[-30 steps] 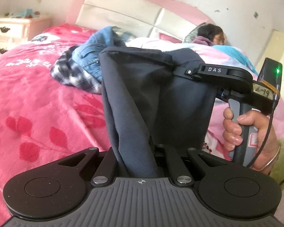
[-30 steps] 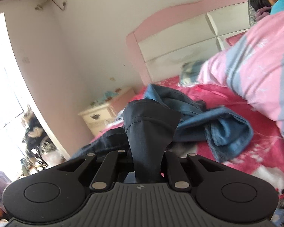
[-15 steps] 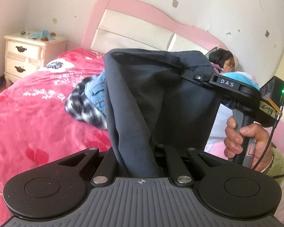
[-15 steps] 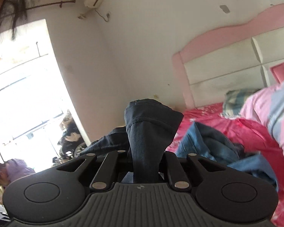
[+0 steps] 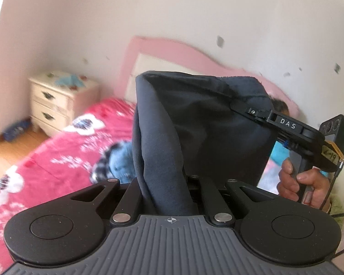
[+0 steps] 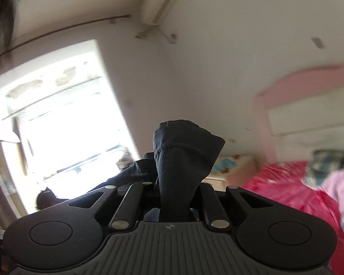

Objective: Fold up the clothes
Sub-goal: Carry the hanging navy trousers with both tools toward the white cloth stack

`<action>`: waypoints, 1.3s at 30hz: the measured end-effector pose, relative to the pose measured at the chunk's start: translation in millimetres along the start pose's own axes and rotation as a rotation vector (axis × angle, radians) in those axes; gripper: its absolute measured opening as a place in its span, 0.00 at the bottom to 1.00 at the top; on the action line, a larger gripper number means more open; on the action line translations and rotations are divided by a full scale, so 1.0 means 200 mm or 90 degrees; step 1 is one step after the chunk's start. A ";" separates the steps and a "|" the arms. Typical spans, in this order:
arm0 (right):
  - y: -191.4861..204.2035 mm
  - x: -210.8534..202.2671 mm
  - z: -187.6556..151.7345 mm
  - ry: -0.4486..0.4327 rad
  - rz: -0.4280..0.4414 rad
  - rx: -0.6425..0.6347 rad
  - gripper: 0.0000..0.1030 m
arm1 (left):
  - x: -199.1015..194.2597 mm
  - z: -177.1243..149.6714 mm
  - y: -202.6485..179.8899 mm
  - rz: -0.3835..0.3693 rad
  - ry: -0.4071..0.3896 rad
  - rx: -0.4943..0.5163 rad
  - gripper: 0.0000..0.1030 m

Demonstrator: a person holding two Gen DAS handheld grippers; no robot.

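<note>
left gripper (image 5: 169, 197) is clenched on a fold of the dark garment (image 5: 195, 123), which rises from the jaws toward twelve o'clock and stretches across to two o'clock, where the right gripper (image 5: 238, 105) pinches its other corner. a hand (image 5: 302, 183) grips that tool's handle at three o'clock. in the right wrist view the right gripper (image 6: 175, 197) is likewise clamped on the garment (image 6: 181, 153), bunched upright between the jaws. beyond, at nine o'clock in the left view, lies a red bedspread (image 5: 57, 155) with a blurred pile of clothes (image 5: 117, 162); a nightstand (image 5: 57, 100) stands at ten o'clock, a pink headboard (image 5: 172, 50) at twelve.
</note>
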State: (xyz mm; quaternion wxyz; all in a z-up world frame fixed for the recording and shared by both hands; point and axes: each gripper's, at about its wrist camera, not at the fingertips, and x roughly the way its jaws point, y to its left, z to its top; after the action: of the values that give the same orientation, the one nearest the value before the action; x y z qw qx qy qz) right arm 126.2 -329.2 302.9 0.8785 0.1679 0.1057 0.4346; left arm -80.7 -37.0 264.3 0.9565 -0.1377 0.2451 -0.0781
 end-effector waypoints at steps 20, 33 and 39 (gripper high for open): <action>0.77 -0.05 0.26 0.001 0.356 0.000 0.11 | -0.99 -0.05 -0.42 0.239 -0.157 -0.055 0.04; 1.86 -0.01 -0.09 -0.030 0.413 -0.071 0.11 | -1.70 -0.34 0.16 0.290 -0.213 -0.114 0.04; 2.45 0.35 -0.36 0.036 0.503 -0.047 0.11 | -2.01 -0.44 0.64 0.354 -0.263 -0.201 0.04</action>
State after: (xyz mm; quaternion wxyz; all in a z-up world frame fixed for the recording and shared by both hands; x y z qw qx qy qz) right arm -212.8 19.1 423.0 0.6456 0.1520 0.0411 0.7473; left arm -461.9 152.0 332.2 0.9374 -0.2245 0.0838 0.2526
